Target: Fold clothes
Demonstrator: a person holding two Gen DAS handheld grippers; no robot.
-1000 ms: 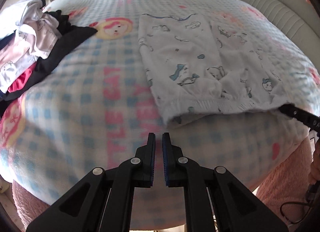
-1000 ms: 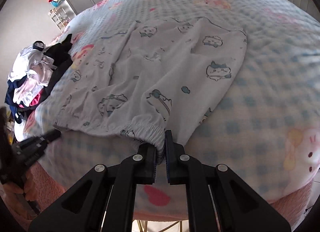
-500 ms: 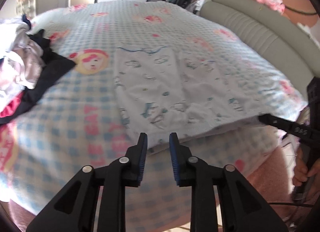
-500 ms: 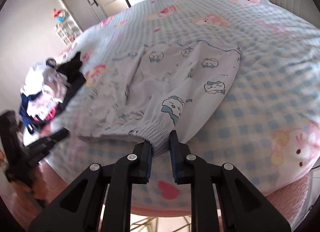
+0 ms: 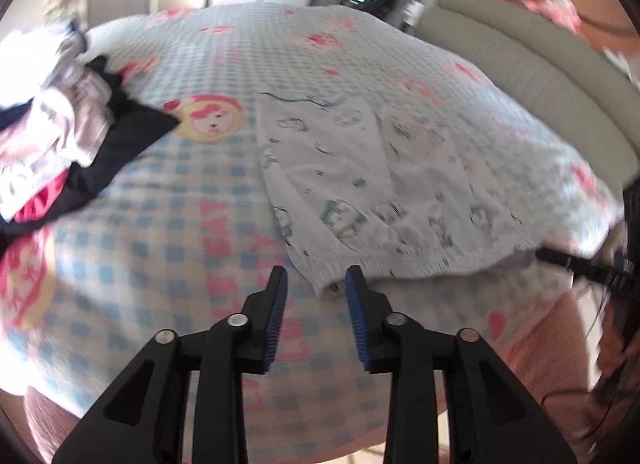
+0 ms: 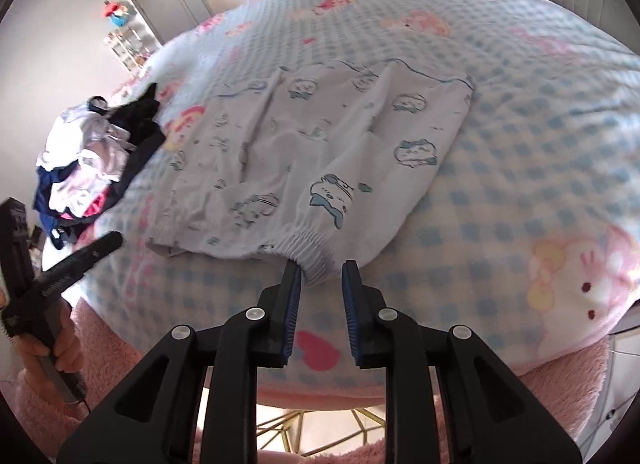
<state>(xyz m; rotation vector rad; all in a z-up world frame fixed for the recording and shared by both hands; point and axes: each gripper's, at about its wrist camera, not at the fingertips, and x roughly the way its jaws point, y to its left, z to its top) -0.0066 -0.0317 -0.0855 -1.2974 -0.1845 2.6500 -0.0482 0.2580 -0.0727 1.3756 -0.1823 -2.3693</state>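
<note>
Garment: white printed shorts (image 6: 320, 144) lie spread flat on the bed (image 6: 520, 144), elastic waistband along the near edge, leg hems at the far side; laid out like this, probably so they can be folded over cleanly.
Left hand-held gripper (image 5: 316, 284): jaws have just been opening and stand well apart; the near left waistband corner sits at the tip of the right finger, not pinched.
Right hand-held gripper (image 6: 320, 278): jaws have just been opening, now parted a moderate way; the gathered right end of the waistband lies between the tips, touching the left finger but no longer clamped.
Reason for the poses: both point down at the two waistband corners, which suggests the shorts were set down and let go together to keep that edge straight.
Unfolded pile (image 6: 88, 160): mixed clothes heaped at the far left of the bed, well apart from the shorts, likely waiting their turn.
Stage: judged early; no fold is visible in the shorts yet.
</note>
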